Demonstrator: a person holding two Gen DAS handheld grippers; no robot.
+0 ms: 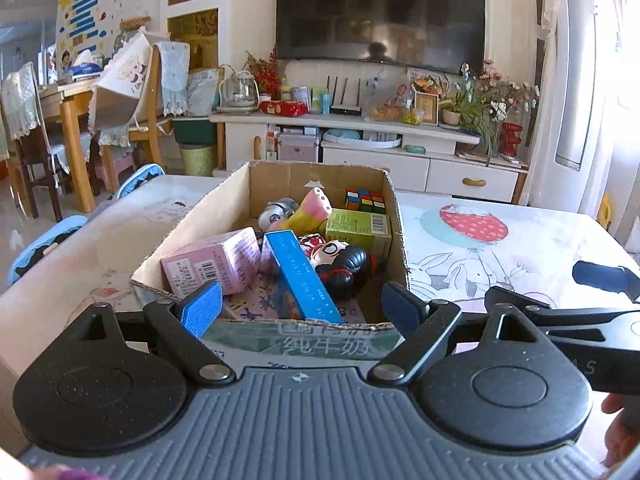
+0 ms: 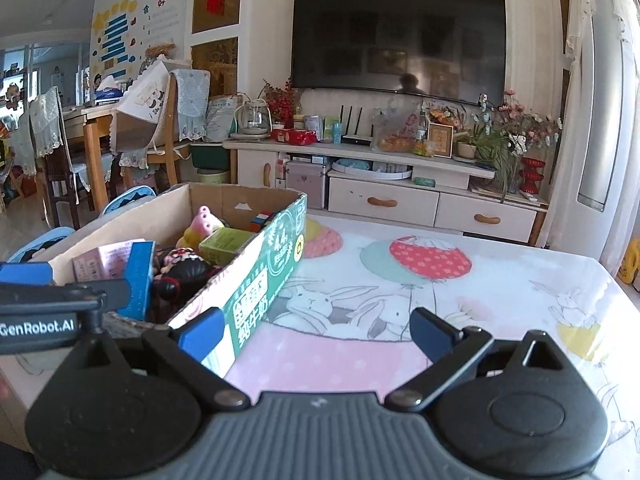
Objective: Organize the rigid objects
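A cardboard box (image 1: pixel 316 178) stands on the table, its green printed side (image 2: pixel 264 280) showing in the right wrist view. Inside lie a pink carton (image 1: pixel 216 264), a long blue box (image 1: pixel 300 280), a black-haired doll (image 1: pixel 344 260), a green carton (image 1: pixel 360 226), a puzzle cube (image 1: pixel 365 200) and a pink pig toy (image 1: pixel 310 214). My left gripper (image 1: pixel 300 310) is open, straddling the box's near wall and holding nothing. My right gripper (image 2: pixel 316 332) is open over the tablecloth just right of the box, with only the cloth between its fingers.
The rabbit-and-balloon tablecloth (image 2: pixel 440 292) spreads to the right of the box. Blue chair backs (image 1: pixel 136 184) stand at the table's left edge. A television cabinet (image 2: pixel 384 200) lies beyond the far edge. A hand (image 1: pixel 620 432) shows at the lower right.
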